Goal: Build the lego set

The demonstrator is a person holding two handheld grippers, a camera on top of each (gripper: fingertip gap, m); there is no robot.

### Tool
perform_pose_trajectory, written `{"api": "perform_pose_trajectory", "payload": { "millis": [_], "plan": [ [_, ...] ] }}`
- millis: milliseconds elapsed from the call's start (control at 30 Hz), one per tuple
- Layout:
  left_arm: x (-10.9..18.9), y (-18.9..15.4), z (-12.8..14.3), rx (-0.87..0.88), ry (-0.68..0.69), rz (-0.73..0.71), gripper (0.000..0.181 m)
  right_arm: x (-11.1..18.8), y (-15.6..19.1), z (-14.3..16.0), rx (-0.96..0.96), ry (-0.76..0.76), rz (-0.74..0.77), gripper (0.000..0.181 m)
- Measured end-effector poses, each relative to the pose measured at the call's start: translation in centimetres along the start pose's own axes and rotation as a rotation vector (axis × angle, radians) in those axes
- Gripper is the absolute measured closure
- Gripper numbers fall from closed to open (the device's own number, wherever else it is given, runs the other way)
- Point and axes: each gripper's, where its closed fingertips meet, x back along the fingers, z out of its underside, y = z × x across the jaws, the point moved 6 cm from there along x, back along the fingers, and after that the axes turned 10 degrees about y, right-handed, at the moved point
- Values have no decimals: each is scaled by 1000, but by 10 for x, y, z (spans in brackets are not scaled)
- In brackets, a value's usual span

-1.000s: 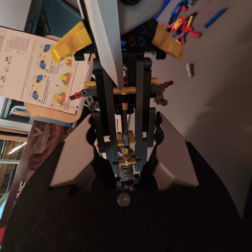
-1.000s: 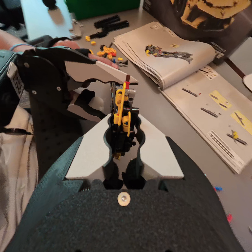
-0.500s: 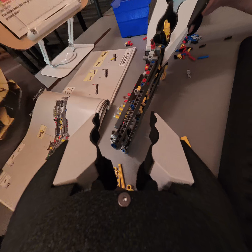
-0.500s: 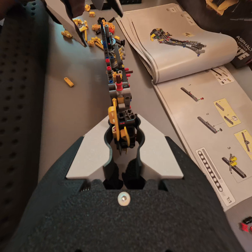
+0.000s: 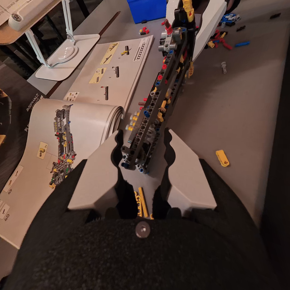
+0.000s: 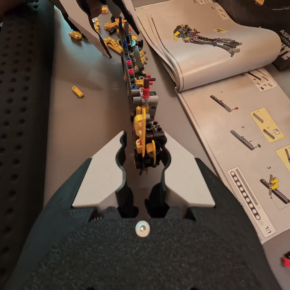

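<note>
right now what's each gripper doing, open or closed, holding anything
Left gripper: open, fingers either side of the near end of the lego chassis, not clamped.
Right gripper: looks loosened around the chassis's far yellow end; grip cannot be told.

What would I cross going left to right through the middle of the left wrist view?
Dark box → open instruction booklet → long lego assembly → loose yellow piece on the grey table.
</note>
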Motion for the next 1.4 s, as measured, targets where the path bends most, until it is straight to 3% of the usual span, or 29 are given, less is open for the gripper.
{"api": "perform_pose_trajectory", "payload": {
  "millis": [100, 467, 567, 700, 767, 1400],
  "plan": [
    [-2, 0, 0, -5, 10, -3, 132, 2, -1, 1, 17, -15, 26, 146],
    [-13, 5, 4, 0, 54, -44, 135, -5, -21, 6, -87, -34, 14, 143],
    [-14, 7, 5, 4, 66, -52, 136, -8, -24, 7, -159, -27, -81, 144],
    [-16, 5, 9, -1, 86, -32, 140, -16, -24, 10, -304, 55, -359, 148],
    [-15, 2, 9, -7, 84, -13, 139, -21, -23, 11, -309, 84, -411, 146],
    [-12, 3, 10, -46, 78, -62, 135, -29, -36, 24, -316, 95, -373, 117]
  ]
}}
